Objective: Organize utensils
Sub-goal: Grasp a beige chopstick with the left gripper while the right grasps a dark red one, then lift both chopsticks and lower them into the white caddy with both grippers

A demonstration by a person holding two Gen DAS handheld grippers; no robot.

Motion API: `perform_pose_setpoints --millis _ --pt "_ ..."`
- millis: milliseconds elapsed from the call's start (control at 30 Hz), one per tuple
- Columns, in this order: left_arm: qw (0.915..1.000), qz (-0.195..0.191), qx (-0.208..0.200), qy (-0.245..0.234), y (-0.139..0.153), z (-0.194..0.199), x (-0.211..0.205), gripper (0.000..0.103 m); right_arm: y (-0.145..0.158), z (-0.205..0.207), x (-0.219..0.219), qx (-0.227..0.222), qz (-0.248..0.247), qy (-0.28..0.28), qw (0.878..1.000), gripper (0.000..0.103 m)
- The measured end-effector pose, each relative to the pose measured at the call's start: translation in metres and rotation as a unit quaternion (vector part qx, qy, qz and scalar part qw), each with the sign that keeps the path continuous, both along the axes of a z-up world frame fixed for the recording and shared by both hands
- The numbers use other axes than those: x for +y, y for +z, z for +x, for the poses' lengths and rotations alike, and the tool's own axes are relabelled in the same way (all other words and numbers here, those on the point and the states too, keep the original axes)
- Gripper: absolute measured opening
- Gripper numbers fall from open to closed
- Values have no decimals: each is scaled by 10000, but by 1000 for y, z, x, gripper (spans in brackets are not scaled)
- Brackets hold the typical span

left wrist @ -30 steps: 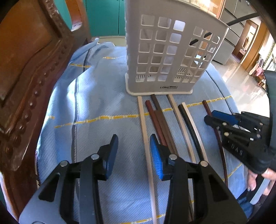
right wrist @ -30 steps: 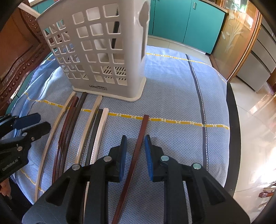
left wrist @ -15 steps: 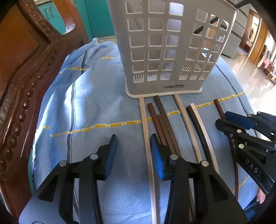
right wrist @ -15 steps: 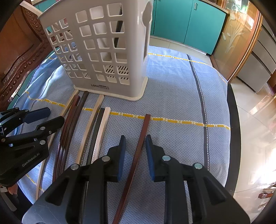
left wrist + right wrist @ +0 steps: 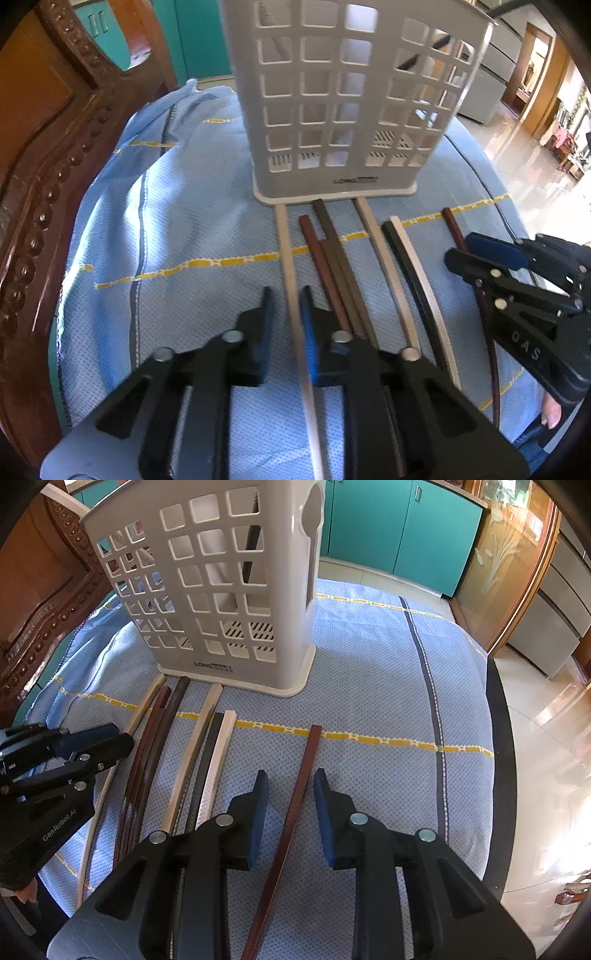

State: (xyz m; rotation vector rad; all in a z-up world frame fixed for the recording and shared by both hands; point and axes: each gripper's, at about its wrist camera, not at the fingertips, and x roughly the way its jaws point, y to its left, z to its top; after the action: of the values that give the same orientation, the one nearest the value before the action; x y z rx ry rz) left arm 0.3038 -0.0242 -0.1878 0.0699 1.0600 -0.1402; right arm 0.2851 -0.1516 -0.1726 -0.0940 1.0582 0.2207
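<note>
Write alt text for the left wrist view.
The left gripper is shut on the leftmost cream chopstick of several lying on a blue cloth in front of a white slotted holder. At right, the right gripper is closing over a reddish-brown chopstick.

Pale grey plastic lattice caddy (image 5: 221,590) on light-blue dotted cloth (image 5: 369,672) crossed by yellow chain-pattern lines and dark stripes. Cream (image 5: 290,266), reddish-brown (image 5: 299,786), dark brown (image 5: 332,236) and black (image 5: 410,273) chopsticks. Teal cabinet doors (image 5: 399,528). Blue-padded black grippers (image 5: 288,808).
</note>
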Motion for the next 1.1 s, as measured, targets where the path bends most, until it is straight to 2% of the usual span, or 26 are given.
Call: perform_pose_setpoints --millis 33,67,267,467,600,733,867,1100 --pt "10000 -10 6 -1 0 -1 -1 9 0 1 -2 14 30 7 10000 11" --pt "10000 -30 16 5 0 -2 -1 8 0 2 -3 31 67 23 10000 10" --pt "9999 -94 82 -65 3 -11 4 7 2 0 -7 73 32 206 9998 8" --pt "9997 -115 157 -122 5 -18 12 7 10 -9 -6 -113 -286 470 9984 8" --pt "9998 -88 154 -132 6 -21 13 7 6 -5 -8 16 -267 414 9988 8" --pt "9999 52 87 -131 6 -19 7 7 0 1 -4 142 -199 296 9993 10" --pt "9998 167 30 -114 8 -21 0 9 -2 4 -1 133 -206 279 9993 23" --pt "9997 225 5 -102 7 -19 0 14 -4 -2 5 85 -257 282 9992 24"
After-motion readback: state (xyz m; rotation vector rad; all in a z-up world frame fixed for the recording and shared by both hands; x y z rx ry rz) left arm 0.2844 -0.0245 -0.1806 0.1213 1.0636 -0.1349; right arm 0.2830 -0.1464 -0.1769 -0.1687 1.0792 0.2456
